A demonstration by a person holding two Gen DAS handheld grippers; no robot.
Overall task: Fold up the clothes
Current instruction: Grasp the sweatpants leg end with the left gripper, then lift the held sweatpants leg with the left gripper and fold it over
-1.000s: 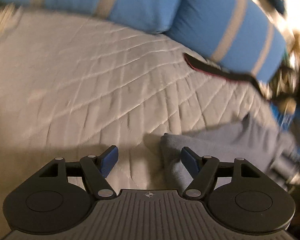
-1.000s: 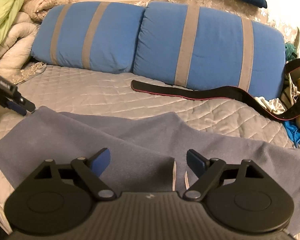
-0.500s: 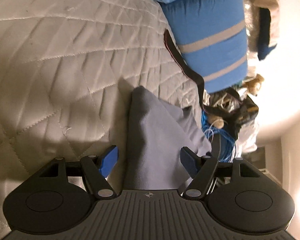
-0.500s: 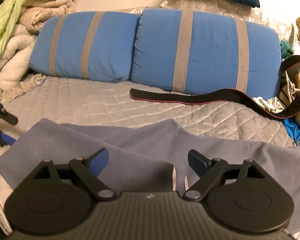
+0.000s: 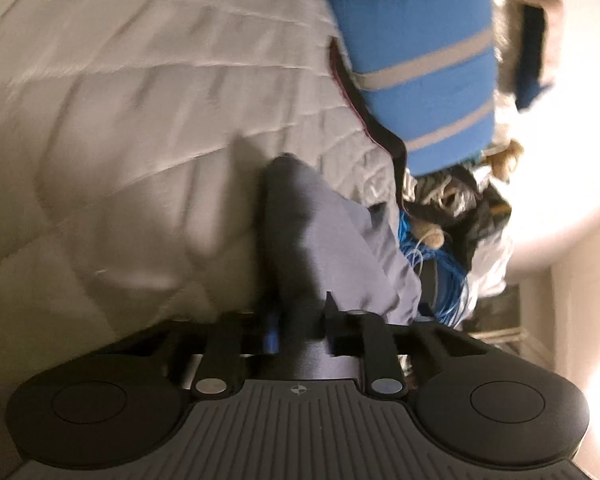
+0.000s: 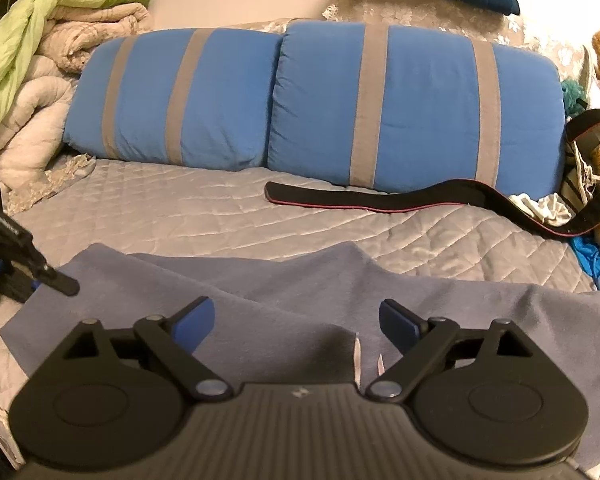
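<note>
Left gripper (image 5: 298,330) pinched on the grey-blue garment's (image 6: 284,304) left corner, right gripper (image 6: 296,322) wide apart above it, empty, garment's long axis running left-right across the lower frame on the quilted bedspread (image 6: 204,208).

Grey-blue garment (image 6: 300,292), spread flat, corner pinched.

Two blue striped pillows (image 6: 312,100) at 12 o'clock on quilted bed (image 6: 204,208); black strap (image 6: 420,196) below; blankets (image 6: 40,60) at 10 o'clock.

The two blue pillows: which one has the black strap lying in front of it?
The right-hand blue pillow; the black strap lies along its base, while the left-hand pillow has only bare quilt before it.
</note>
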